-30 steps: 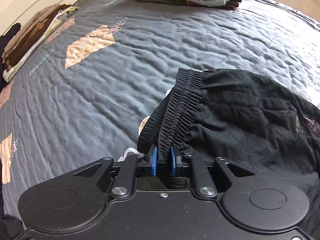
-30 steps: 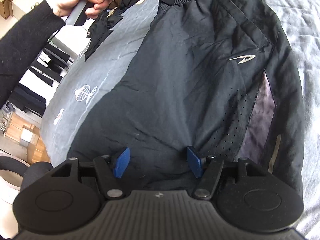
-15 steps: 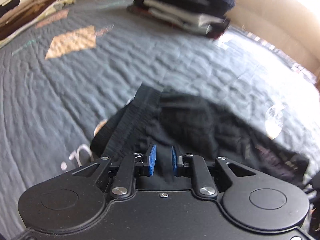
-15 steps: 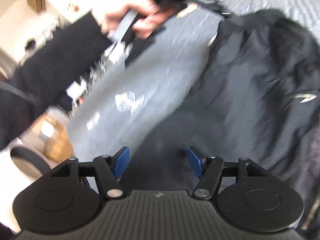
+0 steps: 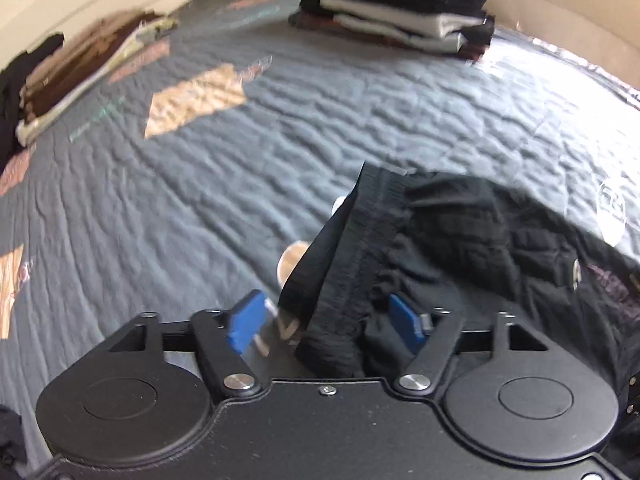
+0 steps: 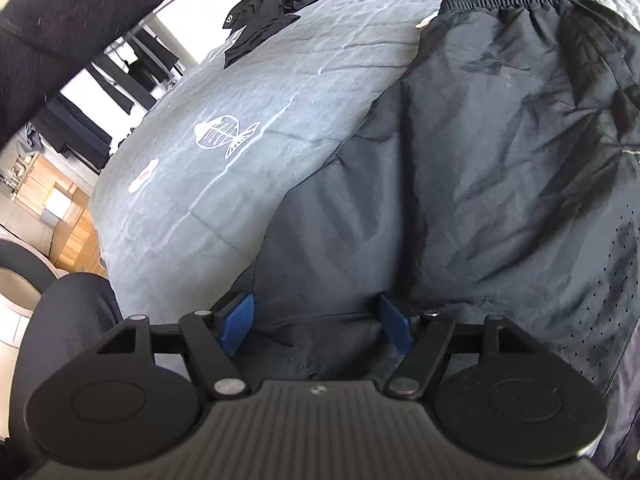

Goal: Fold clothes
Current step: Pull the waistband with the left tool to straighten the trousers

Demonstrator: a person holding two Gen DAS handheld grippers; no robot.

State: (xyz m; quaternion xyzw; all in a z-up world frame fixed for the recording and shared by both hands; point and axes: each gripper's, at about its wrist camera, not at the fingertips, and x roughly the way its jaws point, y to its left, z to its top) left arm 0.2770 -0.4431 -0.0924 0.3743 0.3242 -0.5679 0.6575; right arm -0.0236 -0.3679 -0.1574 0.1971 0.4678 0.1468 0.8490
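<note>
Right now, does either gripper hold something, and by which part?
Nothing is held. The left gripper is open, the waistband of the shorts lying loose between its fingers. The right gripper is open over the hem.

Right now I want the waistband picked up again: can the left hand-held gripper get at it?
Probably yes. The left hand-held gripper stands open, and the shorts' elastic waistband lies bunched between its blue fingers with nothing over it.
</note>
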